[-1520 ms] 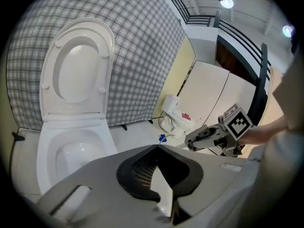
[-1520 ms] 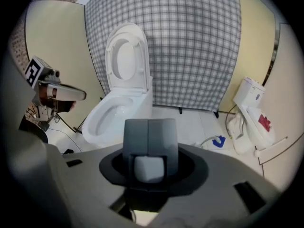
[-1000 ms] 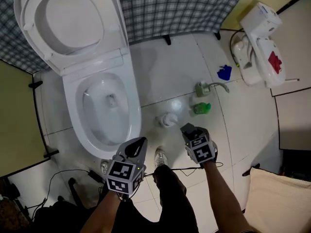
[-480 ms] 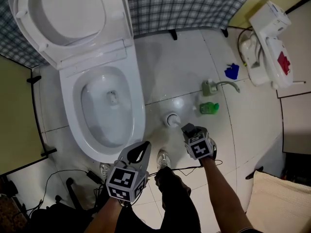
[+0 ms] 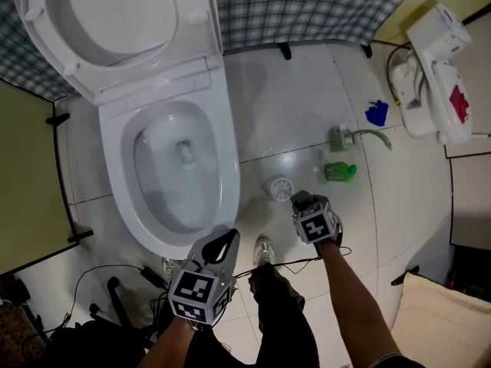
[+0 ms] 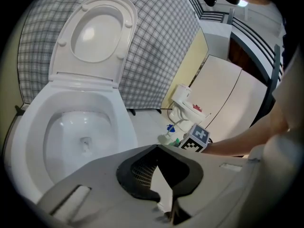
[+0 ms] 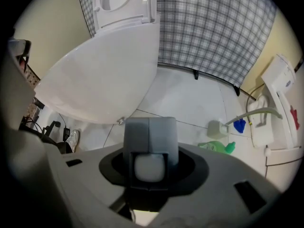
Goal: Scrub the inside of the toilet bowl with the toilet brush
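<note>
The step in hand is picking up the toilet brush (image 5: 281,188). It is standing in its holder on the floor (image 5: 291,106), just to the right of the toilet bowl (image 5: 229,159) and outside it. The lid (image 5: 115,21) is standing up at the far end, so the bowl is lying open. No scrubbing is going on yet.

The right gripper (image 5: 299,199) is pointing steeply down and hanging right beside the brush on its near side. Its jaws are standing a little apart. In the right gripper view a white round thing is showing between them. I think it is the top of the brush handle, but nothing is squeezing it yet. The left gripper (image 5: 224,238) is waiting by the near end of the bowl, with its jaw tips together and nothing in them.

To do this well, the right gripper should be going straight down over the handle, keeping the handle in the middle of the gap. It should be closing only when the jaws are sitting well down on the handle, not just on the tip, or the brush may be slipping. Then it should be lifting straight up, so the holder is staying on the floor. A green bottle (image 5: 339,172) is standing just to the right, so swinging that way could be knocking it over.
</note>
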Demonstrator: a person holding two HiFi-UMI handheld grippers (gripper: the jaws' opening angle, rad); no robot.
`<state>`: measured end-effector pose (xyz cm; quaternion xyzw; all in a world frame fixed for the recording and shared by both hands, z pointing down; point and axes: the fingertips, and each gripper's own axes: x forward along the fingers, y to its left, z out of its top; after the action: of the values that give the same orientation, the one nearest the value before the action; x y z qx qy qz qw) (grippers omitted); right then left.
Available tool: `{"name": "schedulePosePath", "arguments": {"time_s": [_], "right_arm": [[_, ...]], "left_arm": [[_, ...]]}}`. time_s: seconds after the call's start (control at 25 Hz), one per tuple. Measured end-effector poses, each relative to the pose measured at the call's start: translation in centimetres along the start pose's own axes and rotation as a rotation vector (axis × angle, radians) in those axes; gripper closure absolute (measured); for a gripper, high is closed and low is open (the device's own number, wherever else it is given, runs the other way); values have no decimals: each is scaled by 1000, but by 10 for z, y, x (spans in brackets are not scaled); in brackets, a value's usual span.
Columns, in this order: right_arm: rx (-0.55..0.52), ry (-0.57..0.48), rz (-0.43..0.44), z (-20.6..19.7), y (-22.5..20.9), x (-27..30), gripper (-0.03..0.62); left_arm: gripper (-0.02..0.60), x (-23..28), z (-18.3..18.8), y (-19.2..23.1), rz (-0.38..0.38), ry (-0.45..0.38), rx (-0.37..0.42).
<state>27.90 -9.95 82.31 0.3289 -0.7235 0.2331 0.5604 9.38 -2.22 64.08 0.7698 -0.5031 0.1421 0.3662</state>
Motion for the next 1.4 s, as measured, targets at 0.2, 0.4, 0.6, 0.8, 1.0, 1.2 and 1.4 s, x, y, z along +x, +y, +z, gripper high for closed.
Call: {"name": "schedulePosePath", "arguments": {"time_s": [0.2, 0.4, 0.6, 0.8, 1.0, 1.2, 1.4], "right_arm": [[13, 26, -1, 8, -6, 3, 414], [49, 17, -11, 10, -3, -10, 393], [74, -5, -40, 18, -10, -58, 376], [80, -140, -39, 56, 1, -140, 376], [93, -383, 23, 120, 39, -254, 376], [46, -594, 51, 182, 83, -349, 378], [-39, -796, 96, 227, 133, -443, 417]], "left_arm": [[571, -4, 11, -1, -9, -2, 8], [571, -21, 22, 6, 9, 4, 17], [571, -41, 41, 2, 9, 18, 15], [571, -74, 81, -6, 5, -22, 52], [571, -123, 135, -23, 12, -97, 67], [571, -182, 187, -32, 43, -186, 99], [571, -233, 216, -49, 63, -273, 135]]}}
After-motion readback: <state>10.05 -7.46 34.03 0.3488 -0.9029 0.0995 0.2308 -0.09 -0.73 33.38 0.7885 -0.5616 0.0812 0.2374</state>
